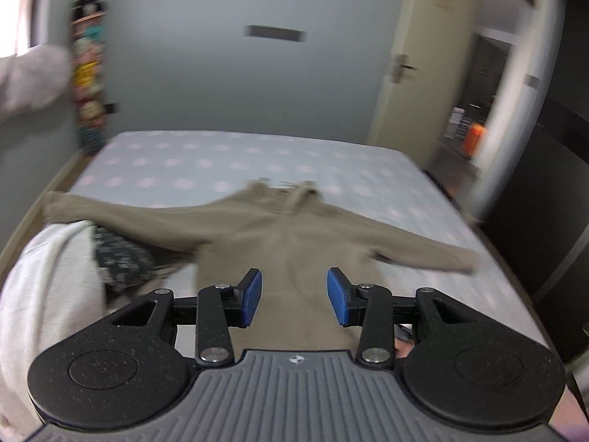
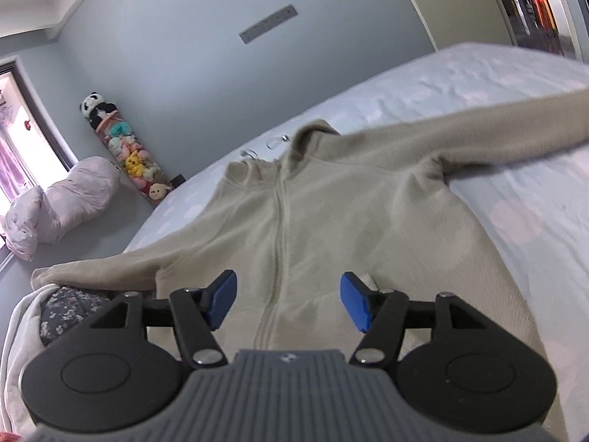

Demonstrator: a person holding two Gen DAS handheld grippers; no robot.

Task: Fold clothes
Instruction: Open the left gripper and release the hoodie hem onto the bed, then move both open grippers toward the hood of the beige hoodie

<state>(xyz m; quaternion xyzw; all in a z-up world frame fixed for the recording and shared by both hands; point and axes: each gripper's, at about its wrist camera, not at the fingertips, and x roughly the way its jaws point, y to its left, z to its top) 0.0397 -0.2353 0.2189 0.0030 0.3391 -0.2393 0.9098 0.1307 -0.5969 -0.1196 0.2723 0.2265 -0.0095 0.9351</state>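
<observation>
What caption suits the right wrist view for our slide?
Open right gripper above a beige zip jacket spread flat, sleeves out, on the bed.

Jacket [image 2: 331,213]: soft beige fleece cloth, matt, slightly fuzzy, zip down front. Bed [image 2: 515,84]: pale cotton-like sheet, matt, lightly wrinkled, faint pink dot print. Left gripper [image 1: 294,296]: matt black plastic arms, fine grainy texture; shiny metal rivets; fingers [image 1: 252,296] faced with blue rubbery pads, matt. Right gripper [image 2: 287,300]: same black plastic, grey ribbed plastic body. White garment [image 1: 48,294]: soft matt cloth. Dark floral fabric [image 2: 70,305]: thin printed cloth. Plush toys [image 2: 129,154]: fuzzy cloth. Wall [image 2: 184,55]: smooth matt paint.
</observation>
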